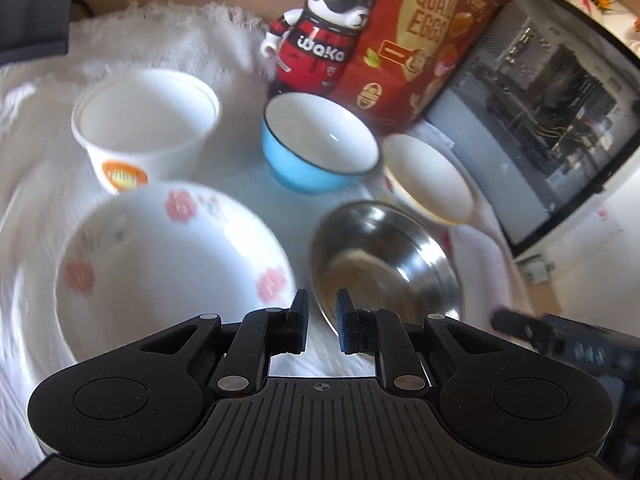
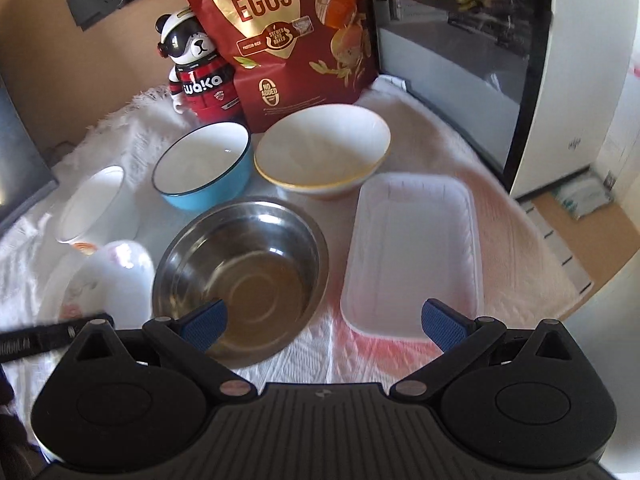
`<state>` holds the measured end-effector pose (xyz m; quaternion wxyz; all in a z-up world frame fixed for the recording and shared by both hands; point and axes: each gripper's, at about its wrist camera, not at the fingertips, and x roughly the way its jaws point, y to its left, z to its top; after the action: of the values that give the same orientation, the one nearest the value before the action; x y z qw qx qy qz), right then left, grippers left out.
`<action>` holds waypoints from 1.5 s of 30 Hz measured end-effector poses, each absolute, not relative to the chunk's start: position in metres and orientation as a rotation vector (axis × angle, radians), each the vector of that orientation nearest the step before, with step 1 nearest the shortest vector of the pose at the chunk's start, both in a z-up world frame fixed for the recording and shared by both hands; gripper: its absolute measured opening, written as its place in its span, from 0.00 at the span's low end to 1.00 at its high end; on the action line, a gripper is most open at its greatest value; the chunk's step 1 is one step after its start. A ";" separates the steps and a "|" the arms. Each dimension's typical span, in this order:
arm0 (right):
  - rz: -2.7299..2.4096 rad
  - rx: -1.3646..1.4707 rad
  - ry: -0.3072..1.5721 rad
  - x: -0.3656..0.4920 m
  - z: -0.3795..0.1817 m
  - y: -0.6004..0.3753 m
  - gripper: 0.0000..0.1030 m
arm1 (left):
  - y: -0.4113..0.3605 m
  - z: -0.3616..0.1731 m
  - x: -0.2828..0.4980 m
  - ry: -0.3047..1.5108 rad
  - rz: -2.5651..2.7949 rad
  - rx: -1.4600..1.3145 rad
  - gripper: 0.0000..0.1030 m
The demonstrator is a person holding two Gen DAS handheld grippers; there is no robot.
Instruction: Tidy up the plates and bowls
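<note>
Bowls (image 2: 240, 272): five | foam tray (image 2: 412, 252): one | left jaws nearly closed, empty | right jaws wide apart, empty

The steel bowl (image 2: 240, 276) is shiny metal, the blue bowl (image 2: 204, 168) glossy glazed ceramic. Both sit on a white, nubbly cloth (image 2: 512, 240); the white tray (image 2: 412, 256) looks matt foam.

Bright daylight overall, white cloth (image 1: 168, 40) washed out, strong motion smear on the flowered bowl (image 1: 168, 264) in the left wrist view, mirror glare inside the steel bowl (image 2: 244, 276), fisheye bowing at the edges, glass panel (image 2: 460, 52) reflections, right view sharper.
</note>
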<state>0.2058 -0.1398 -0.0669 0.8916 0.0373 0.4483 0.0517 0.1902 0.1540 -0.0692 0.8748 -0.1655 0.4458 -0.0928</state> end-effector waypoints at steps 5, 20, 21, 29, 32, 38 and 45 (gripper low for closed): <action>0.123 -0.038 0.934 0.211 -0.064 -0.130 0.98 | 0.157 -0.075 0.225 0.956 -0.231 -0.343 0.15; 0.396 -0.058 0.959 0.310 -0.103 -0.135 0.53 | 0.121 -0.115 0.251 1.100 -0.083 -0.364 0.23; 0.414 -0.051 0.966 0.314 -0.106 -0.135 0.52 | 0.120 -0.116 0.251 1.104 -0.073 -0.369 0.24; 0.518 0.000 1.079 0.331 -0.125 -0.126 0.52 | 0.122 -0.116 0.241 1.111 -0.036 -0.458 0.24; 0.515 0.055 1.109 0.332 -0.119 -0.128 0.53 | 0.132 -0.108 0.236 1.110 -0.034 -0.507 0.24; 0.562 0.059 1.036 0.313 -0.087 -0.098 0.62 | 0.167 -0.073 0.218 1.043 0.019 -0.496 0.25; 0.711 0.041 1.072 0.301 -0.092 -0.009 0.66 | 0.238 -0.070 0.185 1.000 0.190 -0.478 0.28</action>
<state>0.3009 -0.0089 -0.0923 0.8000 0.0190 0.4998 0.3315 0.1846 0.2378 -0.0701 0.8460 -0.2265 0.4741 0.0903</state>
